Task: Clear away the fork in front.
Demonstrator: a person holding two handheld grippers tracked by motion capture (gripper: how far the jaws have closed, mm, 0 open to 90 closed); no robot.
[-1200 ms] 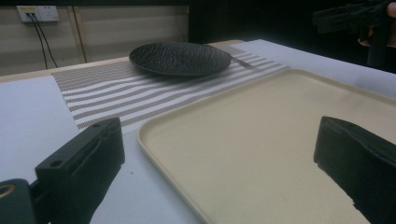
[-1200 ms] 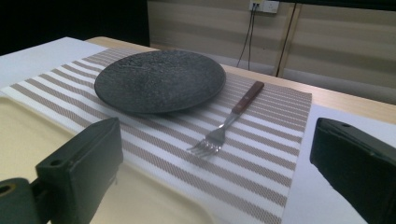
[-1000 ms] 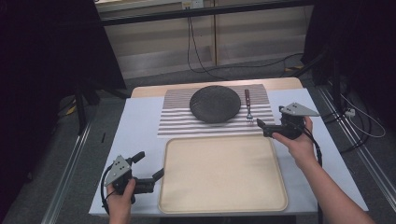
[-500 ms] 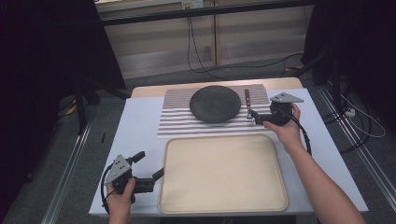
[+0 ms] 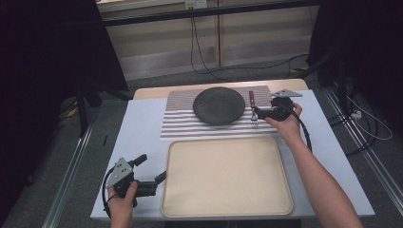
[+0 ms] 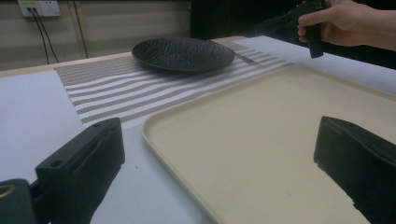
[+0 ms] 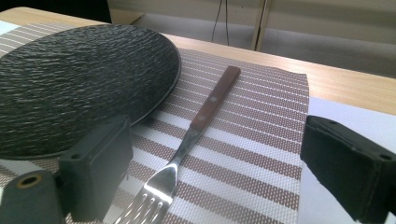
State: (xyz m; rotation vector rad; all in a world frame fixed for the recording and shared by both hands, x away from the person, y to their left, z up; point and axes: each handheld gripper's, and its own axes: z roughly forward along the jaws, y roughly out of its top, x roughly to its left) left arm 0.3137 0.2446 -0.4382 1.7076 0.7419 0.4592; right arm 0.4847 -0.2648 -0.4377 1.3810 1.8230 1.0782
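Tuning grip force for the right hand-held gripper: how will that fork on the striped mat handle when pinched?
The fork is probably stiff: metal neck and tines, riveted wooden handle. The shiny metal looks slippery, so the handle likely grips better. It lies flat on the striped placemat beside the black plate, so it should not roll, but the open right hand-held gripper has little to get under.

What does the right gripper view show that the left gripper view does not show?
Right gripper view: the fork with its wooden handle, lying between the open right tool jaws.

Left gripper view: the beige tray, in front of the open left tool, and the person's hand.

Both: the black plate on the striped mat.
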